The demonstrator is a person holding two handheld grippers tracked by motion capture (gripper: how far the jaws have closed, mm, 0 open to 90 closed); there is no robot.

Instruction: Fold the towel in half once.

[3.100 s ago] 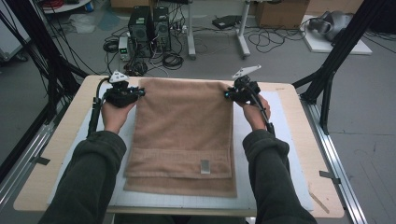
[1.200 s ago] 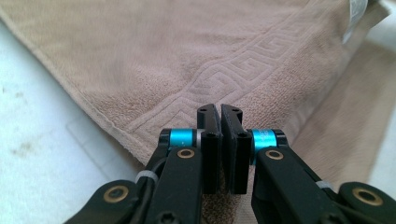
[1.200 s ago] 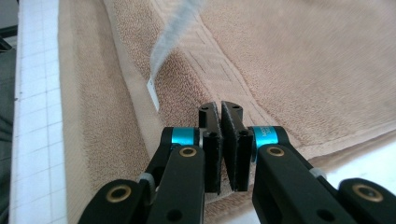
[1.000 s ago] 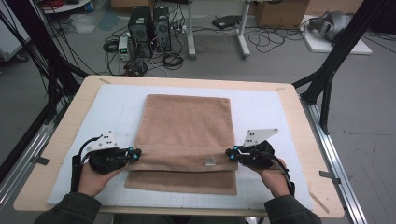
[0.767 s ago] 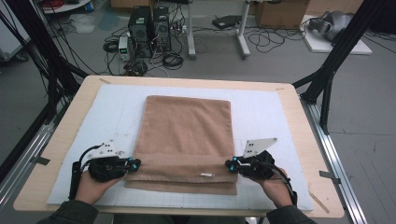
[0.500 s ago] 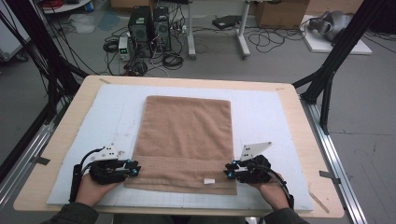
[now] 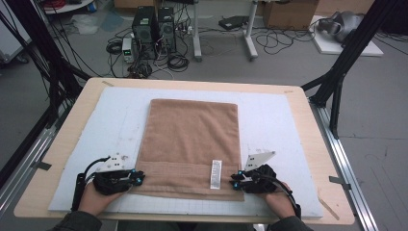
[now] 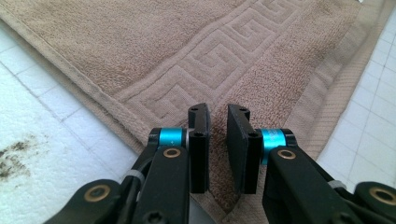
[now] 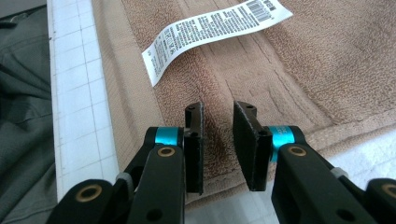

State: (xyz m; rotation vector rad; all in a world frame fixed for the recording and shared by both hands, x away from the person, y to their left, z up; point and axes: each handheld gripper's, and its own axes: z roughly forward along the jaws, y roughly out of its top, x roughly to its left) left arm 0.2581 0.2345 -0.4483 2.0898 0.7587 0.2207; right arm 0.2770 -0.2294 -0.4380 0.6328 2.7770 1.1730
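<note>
1. Task object: a brown towel (image 7: pixel 192 144) lies flat on the white mat (image 7: pixel 288 125) in the middle of the counter (image 7: pixel 312 144). It appears folded once, with the top layer's near edge just short of the bottom layer's near edge. A white care label (image 7: pixel 216 173) lies on its near right part.
2. Left gripper (image 7: pixel 138 178): positioned at the near left corner of the towel. Its jaws have just been closing a little but stand slightly apart. The left gripper view shows cloth below the gap; the pads do not press on it.
3. Right gripper (image 7: pixel 235 180): positioned at the near right corner, beside the care label. Its jaws have likewise just been closing slightly and stand a little apart over the hem, gripping nothing.
4. Progress, judged: the first fold is laid down and both corners are free. Any further fold, for example across the width, is not yet done.
5. Surface: the mat carries a faint grid and a few dark stains near the left gripper.
6. Room: grey floor with computer towers (image 7: pixel 154 24), loose cables (image 7: pixel 284 41) and black frame struts (image 7: pixel 346 53) beyond the counter.
</note>
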